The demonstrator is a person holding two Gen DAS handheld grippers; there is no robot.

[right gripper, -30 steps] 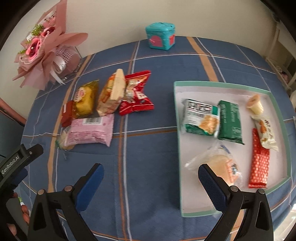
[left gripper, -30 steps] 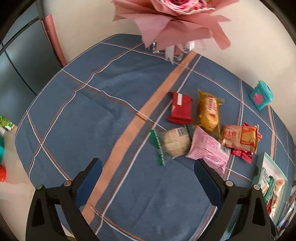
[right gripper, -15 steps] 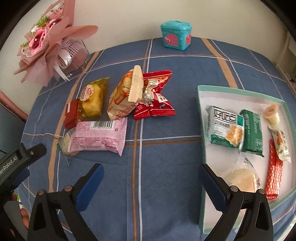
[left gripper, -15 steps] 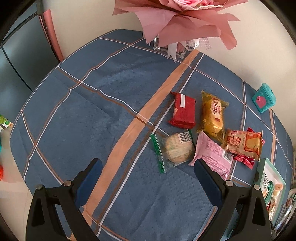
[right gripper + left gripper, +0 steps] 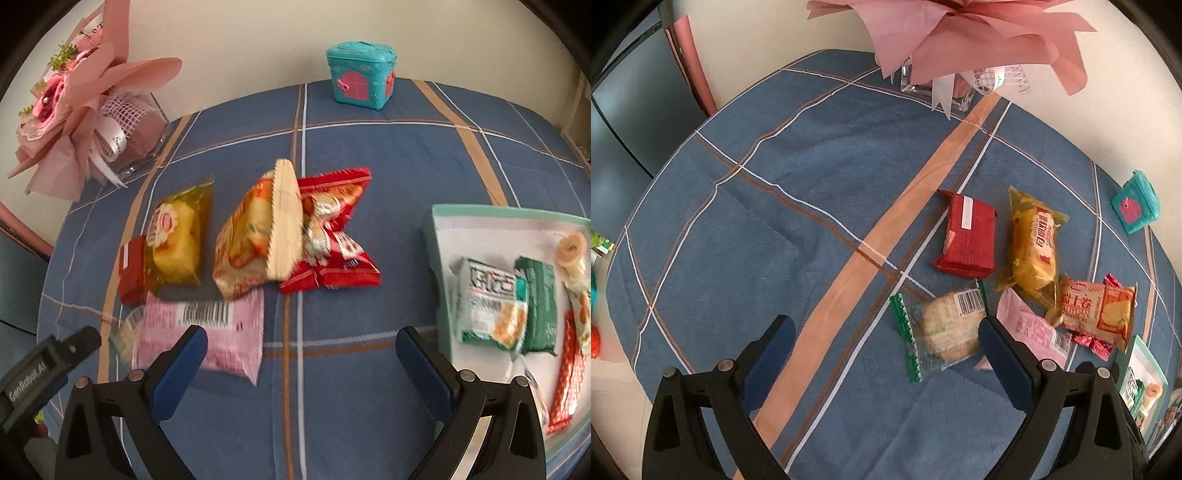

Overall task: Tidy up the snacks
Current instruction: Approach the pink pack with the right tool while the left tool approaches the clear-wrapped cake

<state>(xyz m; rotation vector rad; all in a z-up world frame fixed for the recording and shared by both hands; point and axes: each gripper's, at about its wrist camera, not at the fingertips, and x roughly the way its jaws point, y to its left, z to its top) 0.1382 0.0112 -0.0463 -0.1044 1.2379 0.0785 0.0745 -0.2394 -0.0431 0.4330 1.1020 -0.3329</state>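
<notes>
Loose snacks lie on the blue checked tablecloth (image 5: 775,221): a clear-wrapped round cracker (image 5: 945,328), a pink packet (image 5: 1030,332) (image 5: 207,332), a red packet (image 5: 967,236), a yellow cake (image 5: 1034,243) (image 5: 177,236), an orange packet (image 5: 1093,310) (image 5: 255,236) and a red crinkled packet (image 5: 332,236). My left gripper (image 5: 882,365) is open, low over the cloth, with the cracker just ahead between its fingers. My right gripper (image 5: 299,373) is open above bare cloth, between the pink packet and the green-rimmed tray (image 5: 436,236), which holds several snacks.
A pink flower bouquet (image 5: 74,107) in a clear holder stands at the table's back left. A teal toy box (image 5: 362,74) sits at the back edge by the wall. The left gripper's body (image 5: 40,373) shows at the right view's lower left.
Both grippers have moved forward and lower toward the loose snacks. The cracker now lies between the left fingers. The tray has slid to the right edge of the right wrist view.
</notes>
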